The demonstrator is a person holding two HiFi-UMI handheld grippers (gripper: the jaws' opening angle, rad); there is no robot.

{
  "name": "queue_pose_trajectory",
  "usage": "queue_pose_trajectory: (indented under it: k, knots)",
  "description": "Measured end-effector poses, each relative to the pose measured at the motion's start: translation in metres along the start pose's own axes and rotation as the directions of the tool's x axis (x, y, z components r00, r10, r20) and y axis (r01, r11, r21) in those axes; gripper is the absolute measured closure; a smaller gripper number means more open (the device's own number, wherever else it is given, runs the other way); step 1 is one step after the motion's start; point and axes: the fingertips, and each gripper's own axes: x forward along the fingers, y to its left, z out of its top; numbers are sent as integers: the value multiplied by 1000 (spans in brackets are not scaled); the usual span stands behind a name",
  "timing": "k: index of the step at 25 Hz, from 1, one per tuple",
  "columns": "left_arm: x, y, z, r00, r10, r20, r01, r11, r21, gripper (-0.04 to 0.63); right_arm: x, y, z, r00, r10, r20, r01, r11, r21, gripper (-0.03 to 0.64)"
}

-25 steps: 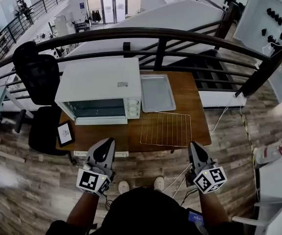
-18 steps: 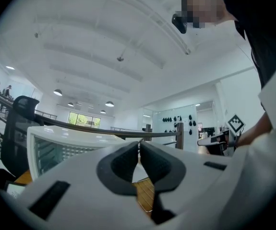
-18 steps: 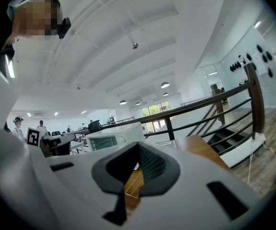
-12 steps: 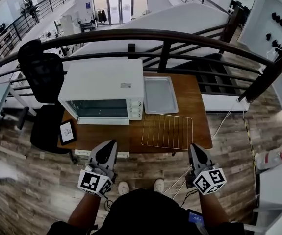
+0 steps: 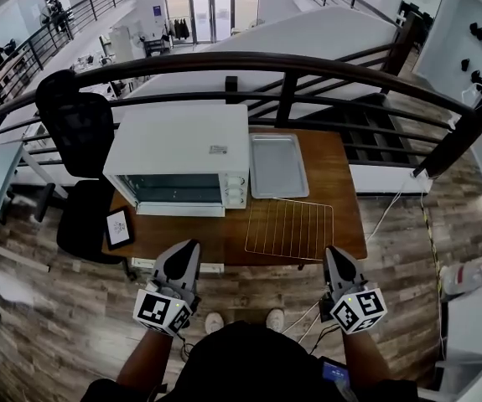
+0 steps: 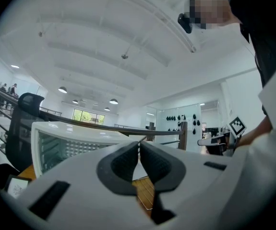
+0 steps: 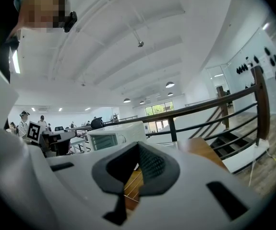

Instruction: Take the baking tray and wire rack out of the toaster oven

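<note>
1. baking tray (image 5: pixel 277 165) lies flat on the table (image 5: pixel 224 234), just beside the right side of the toaster oven (image 5: pixel 178 153), already outside it.
2. wire rack (image 5: pixel 289 229) lies flat in front of the tray, near the table's front edge, also out of the oven.
3. my left gripper (image 5: pixel 185 247) and right gripper (image 5: pixel 334 255) hang short of the table, each with its jaws pressed together on nothing.
4. the tray looks like thin sheet metal: light, stiff and probably slick. i judge the raised rim at its near short edge the best place to pinch.
5. the rack is thin wire, light and likely a little springy. i would take its thicker outer bar, since the pads could slide along a single thin wire.
6. both pieces would scrape and clatter if dragged, so i would lift them level.
</note>
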Motion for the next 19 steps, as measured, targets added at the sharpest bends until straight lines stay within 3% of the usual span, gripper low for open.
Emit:
queue_pose_trajectory:
  k: [10, 19]
  knots:
    - [9, 14, -8, 1000, 11, -15, -12, 999, -50, 574, 7, -15, -4, 1000, -14, -1, 14, 996, 85, 621]
    - [14, 15, -10, 1000, 24, -9, -25, 998, -63, 574, 12, -13, 0, 1000, 0, -11, 0, 1000, 9, 621]
